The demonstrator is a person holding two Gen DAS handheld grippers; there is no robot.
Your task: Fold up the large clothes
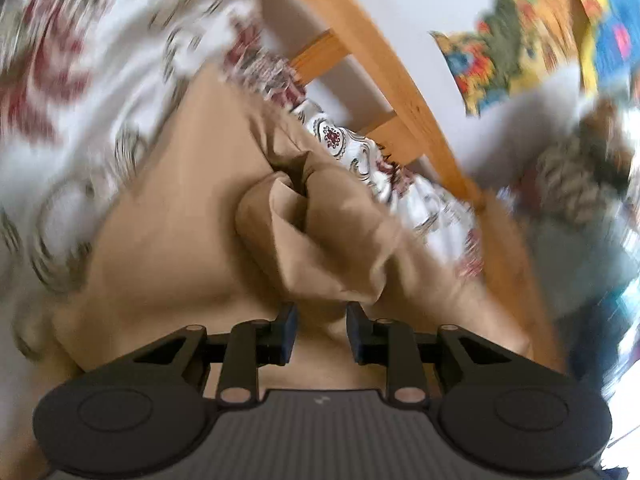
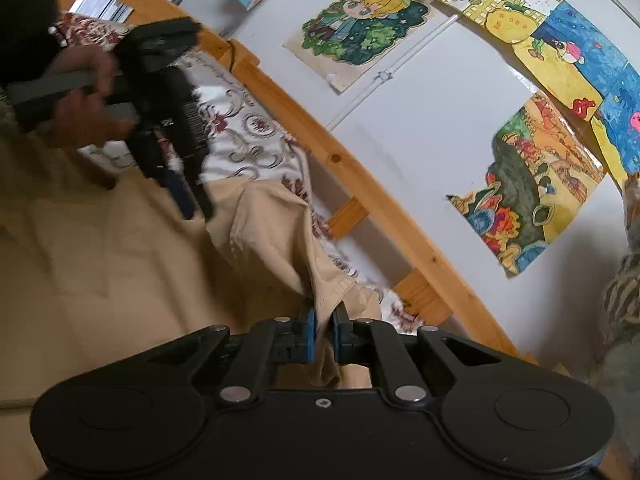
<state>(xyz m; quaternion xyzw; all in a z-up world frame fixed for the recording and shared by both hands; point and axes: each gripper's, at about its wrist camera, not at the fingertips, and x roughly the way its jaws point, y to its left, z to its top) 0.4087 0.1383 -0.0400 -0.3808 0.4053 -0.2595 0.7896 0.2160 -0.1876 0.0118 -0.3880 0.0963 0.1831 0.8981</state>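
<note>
A large tan garment (image 1: 192, 220) lies on a bed with a white and red patterned sheet (image 1: 80, 80). In the left wrist view my left gripper (image 1: 321, 326) has its jaws a short way apart, with a bunched fold of the tan cloth (image 1: 320, 240) just ahead of them and cloth between the pads. In the right wrist view my right gripper (image 2: 324, 330) is shut on an edge of the tan garment (image 2: 280, 232). The left gripper (image 2: 188, 196), held by a hand, shows at the upper left there, over the garment.
A wooden bed rail (image 2: 340, 160) runs along the far side of the sheet (image 2: 248, 140). Behind it is a white wall with several coloured drawings (image 2: 532, 192). A striped soft object (image 2: 624, 300) is at the right edge.
</note>
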